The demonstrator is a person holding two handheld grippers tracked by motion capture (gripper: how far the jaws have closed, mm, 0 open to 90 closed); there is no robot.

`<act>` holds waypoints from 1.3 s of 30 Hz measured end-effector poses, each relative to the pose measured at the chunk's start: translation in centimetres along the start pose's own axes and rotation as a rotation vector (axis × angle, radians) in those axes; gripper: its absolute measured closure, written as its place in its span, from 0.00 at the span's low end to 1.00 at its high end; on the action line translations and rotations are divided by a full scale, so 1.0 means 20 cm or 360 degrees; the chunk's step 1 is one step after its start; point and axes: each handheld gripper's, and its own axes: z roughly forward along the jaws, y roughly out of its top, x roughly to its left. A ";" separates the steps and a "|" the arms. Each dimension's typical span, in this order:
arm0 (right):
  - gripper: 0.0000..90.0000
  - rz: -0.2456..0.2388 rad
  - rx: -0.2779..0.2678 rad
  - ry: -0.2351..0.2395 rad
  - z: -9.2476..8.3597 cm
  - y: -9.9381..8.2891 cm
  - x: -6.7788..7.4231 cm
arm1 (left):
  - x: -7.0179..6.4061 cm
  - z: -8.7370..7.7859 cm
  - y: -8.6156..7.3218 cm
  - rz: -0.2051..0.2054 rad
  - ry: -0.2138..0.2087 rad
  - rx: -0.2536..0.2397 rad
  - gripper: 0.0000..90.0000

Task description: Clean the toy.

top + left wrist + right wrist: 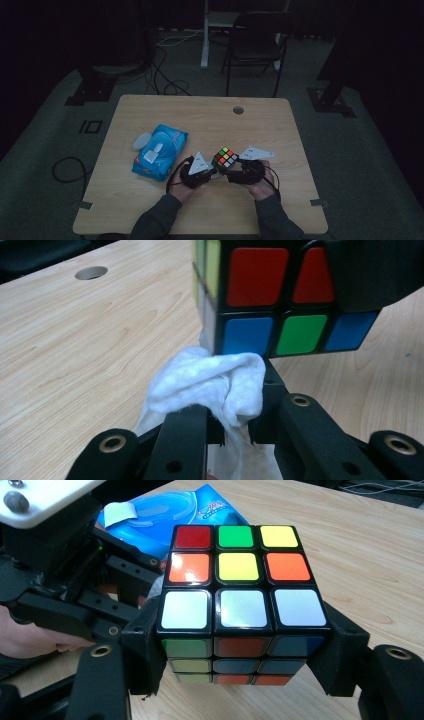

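I have the puzzle cube (239, 600) clamped between the jaws of my right gripper (239, 170), which press on two opposite sides so that the other faces stay bare and reachable; it is lifted just off the wooden table (210, 125), near the front edge and slightly right of the middle. My left gripper (212, 172) comes at it from about nine o'clock with its jaws clenched tight on a wad of white wipe (210, 385), bunched so that a soft lump sticks out past the tips. That lump touches the cube's bottom edge, under the blue and green stickers, which I judge is where I am wiping now. Holding the cube steady in one gripper lets the other rub without pushing it across the table. The blue pack of wipes (161, 151) lies at about ten o'clock from the cube, near enough for a fresh sheet, with a small pale lump (141, 141) just beside it on the far side.
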 end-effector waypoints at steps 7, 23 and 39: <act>0.38 0.0032 0.0001 0.0017 0.02 0.01 0.00 | -0.03 0.02 0.00 0.0017 -0.0025 0.0003 0.90; 0.38 0.0075 -0.0008 -0.0013 0.01 0.00 -0.04 | -0.07 -0.02 0.00 0.0042 -0.0033 -0.0017 0.90; 0.38 0.0070 -0.0023 0.0019 0.02 0.01 -0.01 | -0.01 -0.01 0.00 -0.0019 0.0028 -0.0039 0.90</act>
